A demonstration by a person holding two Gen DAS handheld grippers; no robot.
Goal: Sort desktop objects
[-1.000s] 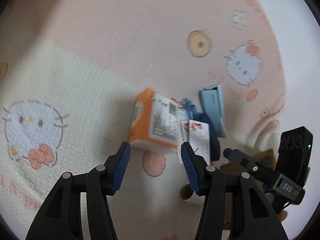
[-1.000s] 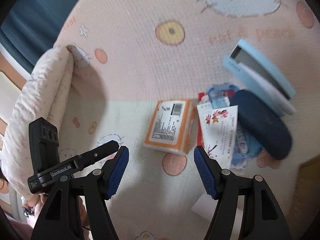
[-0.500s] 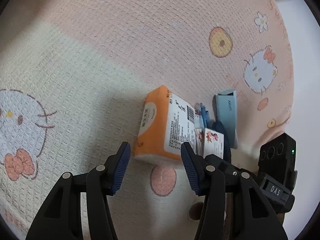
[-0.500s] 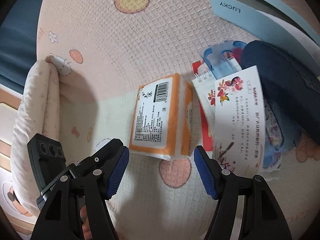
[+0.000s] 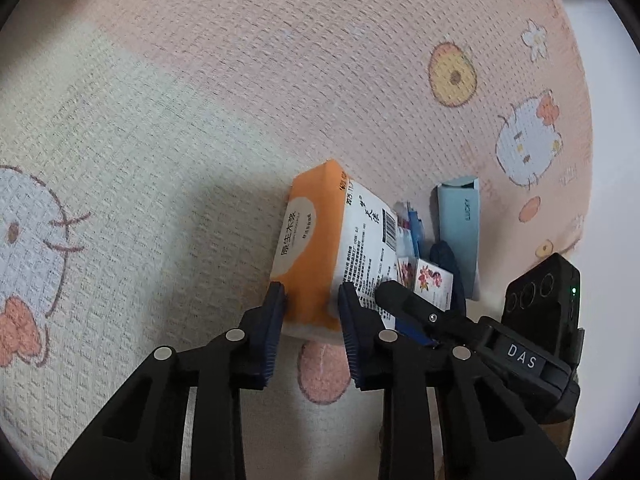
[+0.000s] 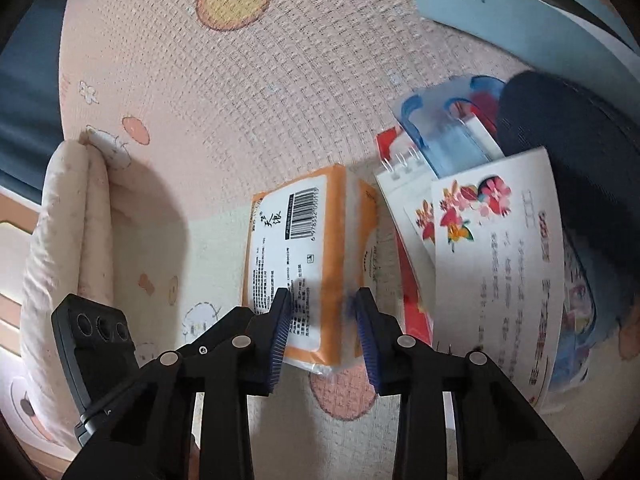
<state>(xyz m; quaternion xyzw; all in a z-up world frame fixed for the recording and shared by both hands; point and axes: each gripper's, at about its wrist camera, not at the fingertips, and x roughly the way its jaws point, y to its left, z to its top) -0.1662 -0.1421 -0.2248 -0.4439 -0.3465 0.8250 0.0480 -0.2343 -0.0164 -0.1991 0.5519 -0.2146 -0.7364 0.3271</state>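
Landmark: orange tissue pack (image 5: 316, 256), lying on the pink and cream cartoon-print blanket (image 5: 200, 80), barcode face up.
Left gripper (image 5: 312, 312): jaws have just been closing; the blue pads now sit against the near end of the tissue pack, one on each side, gripping its orange side panel.
Right gripper (image 6: 322, 320): jaws have just been closing; its pads pinch the near end of the same pack, at the corner by the printed white face (image 6: 280, 248).
Pack pose: near end held by both grippers at once, tilted slightly off the blanket; wrapper edge blurred there.
Right of pack: spiral notepad (image 6: 400, 184) and a flower-print card (image 6: 496, 248), just beside it.
Further right: dark blue case (image 6: 568, 152), partly under the card.
Beyond the case: light blue "LUCKY" box (image 6: 480, 4).
Left of pack: rolled cream cloth (image 6: 68, 216), well apart.
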